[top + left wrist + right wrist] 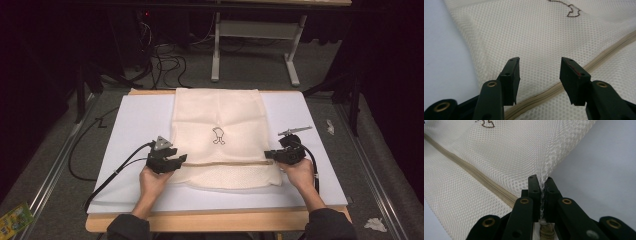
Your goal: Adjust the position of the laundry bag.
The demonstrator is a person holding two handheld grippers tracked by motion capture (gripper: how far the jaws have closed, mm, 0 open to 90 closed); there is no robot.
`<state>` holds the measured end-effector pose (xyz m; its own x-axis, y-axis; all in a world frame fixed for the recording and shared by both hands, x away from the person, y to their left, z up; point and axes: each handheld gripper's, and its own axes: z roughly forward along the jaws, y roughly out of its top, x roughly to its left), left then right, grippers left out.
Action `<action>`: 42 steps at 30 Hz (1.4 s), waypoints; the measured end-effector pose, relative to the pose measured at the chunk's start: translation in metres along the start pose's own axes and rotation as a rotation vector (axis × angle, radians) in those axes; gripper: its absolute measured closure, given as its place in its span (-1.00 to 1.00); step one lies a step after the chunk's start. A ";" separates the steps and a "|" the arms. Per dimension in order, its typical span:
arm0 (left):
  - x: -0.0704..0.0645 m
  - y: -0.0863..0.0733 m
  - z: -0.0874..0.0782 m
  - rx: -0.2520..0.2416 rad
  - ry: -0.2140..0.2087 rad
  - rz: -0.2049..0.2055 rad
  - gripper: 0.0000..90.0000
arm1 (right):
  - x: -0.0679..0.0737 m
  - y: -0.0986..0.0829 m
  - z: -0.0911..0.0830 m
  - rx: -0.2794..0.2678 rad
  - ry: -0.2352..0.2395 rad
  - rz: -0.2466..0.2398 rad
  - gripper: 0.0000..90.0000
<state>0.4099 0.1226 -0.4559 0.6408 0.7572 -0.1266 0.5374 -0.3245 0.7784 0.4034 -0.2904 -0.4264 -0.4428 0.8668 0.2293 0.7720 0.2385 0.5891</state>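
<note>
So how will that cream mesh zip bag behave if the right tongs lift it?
The cream mesh zip bag is probably floppy: the mesh puckers where the right tongs pinch its edge. It likely weighs little, being thin open netting. It would likely sag and drape.

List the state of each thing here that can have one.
Mesh bag: flat on the table, right edge pinched up.
Zipper: closed as far as it shows.
Left gripper: open, jaws apart above the mesh near the zipper.
Right gripper: shut on the bag's edge.
Table: covered by a white sheet.
</note>
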 end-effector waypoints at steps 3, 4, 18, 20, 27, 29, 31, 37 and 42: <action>-0.009 0.004 0.004 0.006 -0.023 0.014 0.13 | 0.000 0.001 -0.002 -0.009 0.012 0.006 0.95; -0.011 0.005 0.006 0.009 -0.033 0.019 0.13 | 0.000 0.001 -0.003 -0.010 0.012 0.005 0.95; -0.037 0.016 0.021 0.027 -0.115 0.030 0.13 | 0.008 0.011 -0.009 -0.038 0.025 -0.019 0.95; -0.040 0.017 0.023 0.027 -0.131 0.026 0.13 | 0.010 0.012 -0.009 -0.038 0.028 -0.020 0.95; -0.050 0.022 0.028 0.026 -0.152 0.045 0.17 | 0.014 0.017 -0.010 -0.051 0.044 -0.023 0.95; -0.053 0.023 0.030 0.024 -0.163 0.045 0.18 | 0.016 0.018 -0.010 -0.055 0.045 -0.029 0.95; -0.057 0.024 0.032 0.023 -0.177 0.043 0.19 | 0.017 0.019 -0.009 -0.054 0.044 -0.033 0.95; -0.067 0.028 0.037 0.027 -0.202 0.051 0.22 | 0.021 0.021 -0.007 -0.059 0.052 -0.035 0.95; -0.076 0.032 0.043 0.017 -0.223 0.055 0.27 | 0.023 0.022 -0.004 -0.061 0.055 -0.040 0.95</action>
<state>0.4014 0.0304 -0.4478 0.7738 0.5944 -0.2189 0.5063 -0.3726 0.7777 0.4084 -0.2670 -0.4046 -0.4986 0.8313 0.2458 0.7245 0.2439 0.6446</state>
